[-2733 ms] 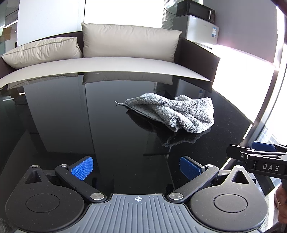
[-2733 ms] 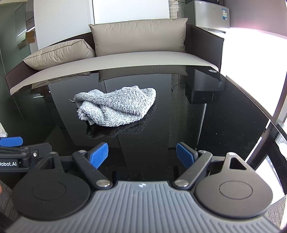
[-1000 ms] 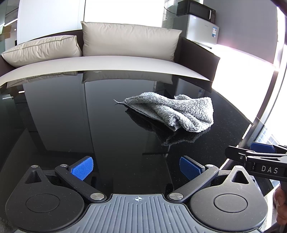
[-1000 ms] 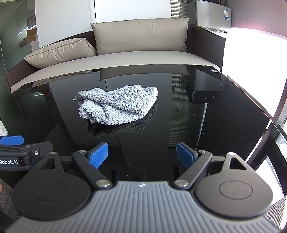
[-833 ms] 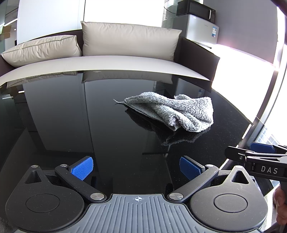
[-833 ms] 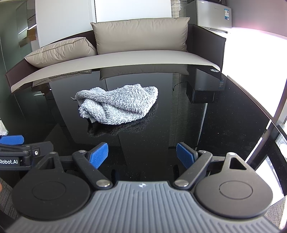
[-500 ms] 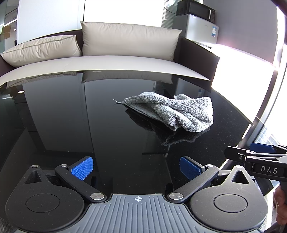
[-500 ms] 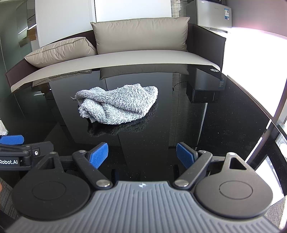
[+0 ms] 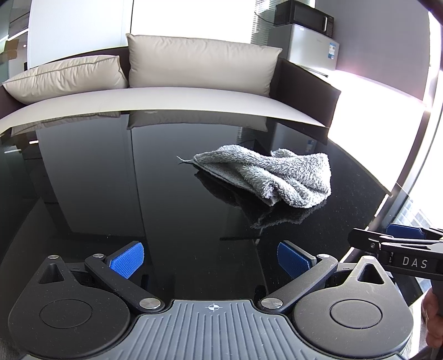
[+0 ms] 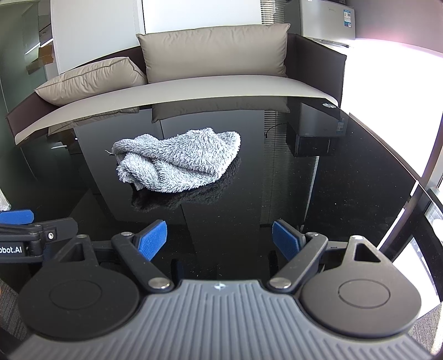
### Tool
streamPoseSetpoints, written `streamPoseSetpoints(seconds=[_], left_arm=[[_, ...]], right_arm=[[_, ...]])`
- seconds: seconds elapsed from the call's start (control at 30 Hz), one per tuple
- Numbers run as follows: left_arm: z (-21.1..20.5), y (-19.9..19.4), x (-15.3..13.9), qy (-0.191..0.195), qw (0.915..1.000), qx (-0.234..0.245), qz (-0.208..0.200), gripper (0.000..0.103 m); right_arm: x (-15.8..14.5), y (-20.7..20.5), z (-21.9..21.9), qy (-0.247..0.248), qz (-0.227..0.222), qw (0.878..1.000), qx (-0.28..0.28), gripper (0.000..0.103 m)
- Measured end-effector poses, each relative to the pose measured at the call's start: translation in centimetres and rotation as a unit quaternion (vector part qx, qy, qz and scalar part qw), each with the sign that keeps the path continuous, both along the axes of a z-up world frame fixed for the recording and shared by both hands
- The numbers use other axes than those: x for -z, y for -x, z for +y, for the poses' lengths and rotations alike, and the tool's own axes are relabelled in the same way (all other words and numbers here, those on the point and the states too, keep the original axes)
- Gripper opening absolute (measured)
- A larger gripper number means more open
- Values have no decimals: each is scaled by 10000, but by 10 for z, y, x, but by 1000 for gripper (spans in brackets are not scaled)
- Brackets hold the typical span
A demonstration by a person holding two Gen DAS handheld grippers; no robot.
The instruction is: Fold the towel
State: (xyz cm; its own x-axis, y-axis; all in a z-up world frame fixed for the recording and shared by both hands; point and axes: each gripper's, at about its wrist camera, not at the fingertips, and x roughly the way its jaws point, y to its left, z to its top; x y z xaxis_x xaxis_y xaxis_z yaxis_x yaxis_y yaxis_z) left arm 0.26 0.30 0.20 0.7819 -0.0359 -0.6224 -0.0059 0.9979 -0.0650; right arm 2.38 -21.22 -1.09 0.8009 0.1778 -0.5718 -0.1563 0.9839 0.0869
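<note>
A grey fluffy towel [image 9: 274, 173] lies crumpled in a loose heap on the glossy black table [image 9: 110, 193]; the right wrist view shows the same towel [image 10: 182, 163] left of centre. My left gripper [image 9: 210, 259] hovers open over the table's near part, well short of the towel, with nothing between its blue pads [image 9: 127, 259]. The right gripper [image 10: 220, 239] is open too, empty, its blue pads [image 10: 285, 239] wide apart, the towel ahead and to the left. Each gripper's side shows in the other's view.
Behind the table stands a sofa [image 9: 193, 94] with beige cushions [image 10: 213, 52]. A small fridge with a microwave [image 9: 304, 16] on top stands at the back right. The table's right edge [image 10: 409, 177] runs along a bright window. A hand [image 9: 433, 318] shows at the far right.
</note>
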Motion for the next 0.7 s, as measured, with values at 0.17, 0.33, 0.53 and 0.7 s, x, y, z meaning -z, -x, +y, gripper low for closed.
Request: streamPoseSetpoints(seconds=[0.17, 0.33, 0.53, 0.7], left_arm=[[0, -6, -2, -18, 10000, -25, -31, 102], [-3, -12, -3, -104, 9999, 23, -80, 102], [-2, -21, -4, -19, 9999, 51, -86, 102], [-2, -30, -5, -51, 9999, 60, -112, 102]], right_arm=[[-1, -2, 1, 109, -77, 9999, 7, 86], [-1, -8, 1, 102, -81, 9999, 4, 86], [-3, -17, -1, 50, -120, 9999, 39, 86], [-5, -29, -5, 11, -173, 9998, 100, 86]])
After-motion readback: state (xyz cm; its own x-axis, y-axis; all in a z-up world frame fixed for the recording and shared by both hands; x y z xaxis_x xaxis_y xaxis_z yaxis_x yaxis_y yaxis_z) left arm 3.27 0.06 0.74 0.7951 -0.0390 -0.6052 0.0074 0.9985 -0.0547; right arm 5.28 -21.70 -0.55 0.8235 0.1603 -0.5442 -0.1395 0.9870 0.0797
